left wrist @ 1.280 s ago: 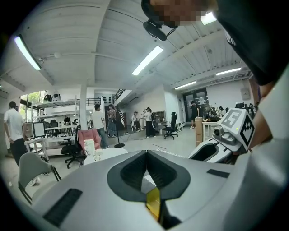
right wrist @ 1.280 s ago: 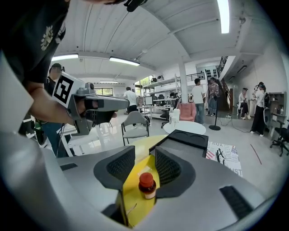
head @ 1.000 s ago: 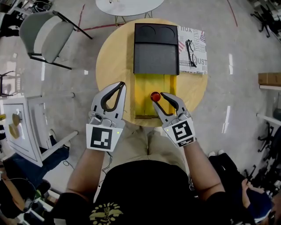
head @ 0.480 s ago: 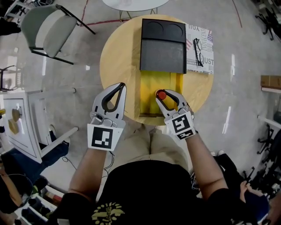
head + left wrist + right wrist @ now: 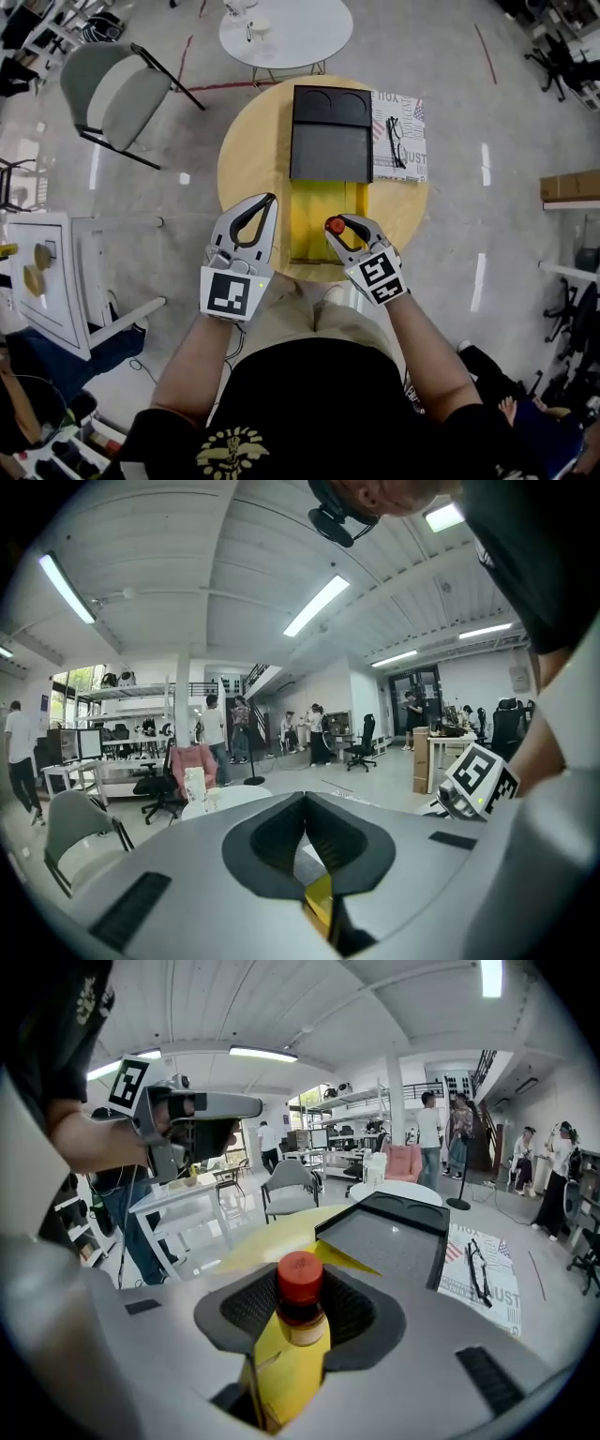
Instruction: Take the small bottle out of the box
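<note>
On the round wooden table [image 5: 248, 141] lies a box [image 5: 305, 220] with a yellow inside, its black lid [image 5: 328, 136] folded open toward the far side. My right gripper [image 5: 340, 225] is shut on the small bottle [image 5: 335, 226], over the right half of the yellow inside. The bottle has a red cap and a yellow label. In the right gripper view the bottle [image 5: 298, 1302] stands upright between the jaws of the right gripper [image 5: 300, 1326], with the lid [image 5: 389, 1241] beyond. My left gripper [image 5: 268, 200] hovers shut and empty at the box's left wall, and the left gripper [image 5: 305, 799] shows its tips touching.
A printed paper [image 5: 405, 161] with spectacles [image 5: 394, 141] lies right of the lid. A grey chair [image 5: 122, 89], a white round table [image 5: 286, 28] and a white desk [image 5: 47, 281] stand around. People stand far off in the room.
The right gripper stays shut on the bottle over the box, its place over the yellow inside hardly changed. The left gripper stays shut beside the box. The head camera has drawn back.
</note>
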`<state>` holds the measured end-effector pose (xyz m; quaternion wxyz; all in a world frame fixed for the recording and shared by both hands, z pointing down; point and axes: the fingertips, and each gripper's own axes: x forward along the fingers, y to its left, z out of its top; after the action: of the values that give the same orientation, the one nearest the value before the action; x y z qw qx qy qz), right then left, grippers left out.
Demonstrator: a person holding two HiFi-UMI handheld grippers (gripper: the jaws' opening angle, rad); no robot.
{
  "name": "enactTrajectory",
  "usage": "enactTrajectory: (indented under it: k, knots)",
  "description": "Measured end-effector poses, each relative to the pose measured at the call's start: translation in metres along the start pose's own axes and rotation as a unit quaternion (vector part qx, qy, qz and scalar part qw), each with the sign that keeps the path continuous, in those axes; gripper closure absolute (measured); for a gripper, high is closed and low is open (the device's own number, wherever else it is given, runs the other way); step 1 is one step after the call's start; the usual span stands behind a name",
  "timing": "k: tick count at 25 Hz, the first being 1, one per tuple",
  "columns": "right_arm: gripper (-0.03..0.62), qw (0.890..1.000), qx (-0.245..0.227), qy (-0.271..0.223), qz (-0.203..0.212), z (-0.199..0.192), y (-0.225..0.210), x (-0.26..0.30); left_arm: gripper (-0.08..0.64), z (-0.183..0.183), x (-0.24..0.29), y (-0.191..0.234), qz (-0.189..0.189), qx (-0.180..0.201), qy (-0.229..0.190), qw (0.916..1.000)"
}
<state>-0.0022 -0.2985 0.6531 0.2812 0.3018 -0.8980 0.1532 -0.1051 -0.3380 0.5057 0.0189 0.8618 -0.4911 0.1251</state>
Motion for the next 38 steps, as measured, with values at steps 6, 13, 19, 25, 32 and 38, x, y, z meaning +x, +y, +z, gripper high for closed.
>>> enactTrajectory:
  k: [6,13,19,25,32,38]
  knots:
    - [0.437,1.000,-0.009,-0.001,0.002,0.029,0.008,-0.033,0.543,0.040,-0.008,-0.011,-0.009,0.013,-0.014,0.9998]
    - [0.437,1.000,-0.018,-0.020,-0.010,0.058,0.005,-0.061,0.543,0.061,-0.022,-0.011,-0.004,0.017,-0.004,0.9998]
    - [0.437,0.999,-0.030,-0.029,-0.014,0.076,0.014,-0.089,0.543,0.086,-0.033,-0.018,-0.008,0.025,-0.001,0.9996]
    - [0.437,0.998,-0.020,-0.055,-0.026,0.102,0.016,-0.123,0.543,0.113,-0.045,-0.030,-0.011,0.023,-0.031,0.9992]
    - [0.437,0.997,-0.024,-0.067,-0.039,0.126,0.019,-0.165,0.543,0.114,-0.061,-0.041,-0.009,0.021,-0.005,0.9997]
    - [0.437,0.995,-0.025,-0.087,-0.037,0.150,0.024,-0.204,0.543,0.126,-0.083,-0.048,0.000,0.018,-0.014,0.9997]
